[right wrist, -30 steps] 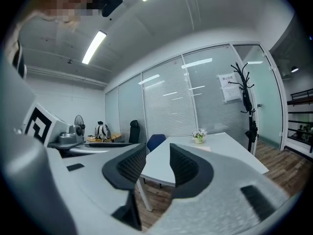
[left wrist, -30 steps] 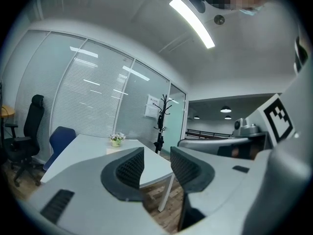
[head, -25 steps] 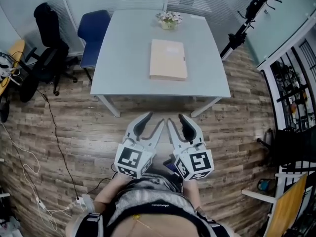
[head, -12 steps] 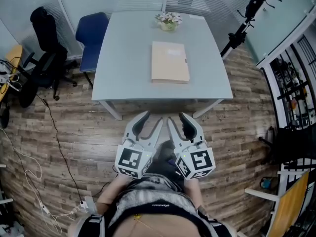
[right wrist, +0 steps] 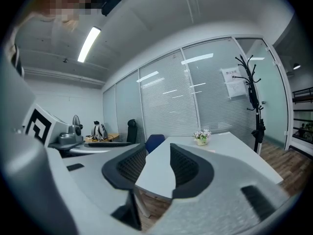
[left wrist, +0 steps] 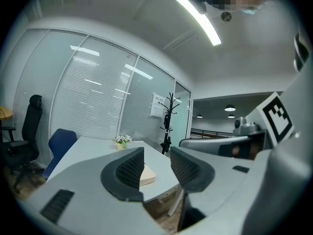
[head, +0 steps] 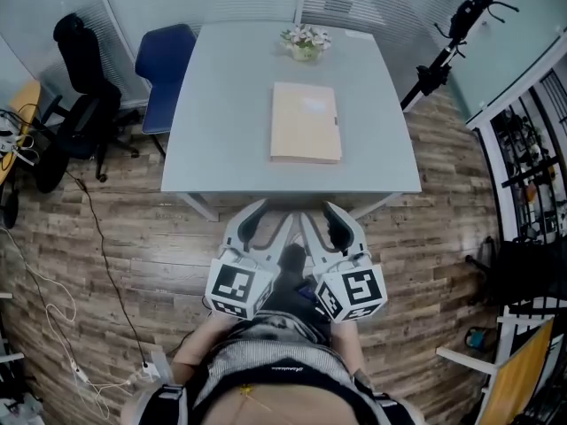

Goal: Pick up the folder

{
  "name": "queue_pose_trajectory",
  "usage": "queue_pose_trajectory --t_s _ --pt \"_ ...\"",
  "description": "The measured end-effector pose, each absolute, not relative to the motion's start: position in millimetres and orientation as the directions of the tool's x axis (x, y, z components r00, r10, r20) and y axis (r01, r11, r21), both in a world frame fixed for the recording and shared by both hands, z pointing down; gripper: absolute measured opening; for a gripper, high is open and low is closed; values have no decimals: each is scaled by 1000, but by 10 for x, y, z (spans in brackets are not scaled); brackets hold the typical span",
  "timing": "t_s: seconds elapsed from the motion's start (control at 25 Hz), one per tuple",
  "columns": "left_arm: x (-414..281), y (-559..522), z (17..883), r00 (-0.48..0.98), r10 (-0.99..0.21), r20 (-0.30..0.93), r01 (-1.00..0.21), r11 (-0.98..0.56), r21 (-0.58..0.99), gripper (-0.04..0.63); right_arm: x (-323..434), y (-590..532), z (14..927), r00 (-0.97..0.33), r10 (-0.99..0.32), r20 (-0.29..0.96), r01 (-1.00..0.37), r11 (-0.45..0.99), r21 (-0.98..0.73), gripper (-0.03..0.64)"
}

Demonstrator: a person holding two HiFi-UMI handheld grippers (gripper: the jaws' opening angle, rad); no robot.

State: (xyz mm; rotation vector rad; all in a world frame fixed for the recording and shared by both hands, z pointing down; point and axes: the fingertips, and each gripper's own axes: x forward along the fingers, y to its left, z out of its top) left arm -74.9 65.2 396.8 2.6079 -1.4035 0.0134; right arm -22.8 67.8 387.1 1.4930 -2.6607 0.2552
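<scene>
- Was a tan, closed folder (head: 306, 122), lying flat, long edges pointing away from the grippers.
- Lay well ahead of the left gripper (head: 271, 215) and right gripper (head: 320, 216), touched by neither.

The person is holding 2 grippers side by side, low in front of the torso, both pointing forward and roughly level, their tips angling slightly toward each other. The left gripper (head: 270, 220) is showing its 2 jaws parted with an open gap between the ribbed pads. The right gripper (head: 321, 220), just beside it, is showing its jaws parted likewise.
</scene>
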Motion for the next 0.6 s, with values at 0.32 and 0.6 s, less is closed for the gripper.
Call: queue_pose_trajectory --t_s 0.32,0.6 --pt "-523 -69 3914 561 -823 89 -824 -545 156 146 3 -17 3801 -518 -846 126 -855 508 -102 157" --pt "-211 -750 3762 549 -832 73 -831 -535 153 146 275 -713 3692 -541 -833 114 -840 532 -105 158"
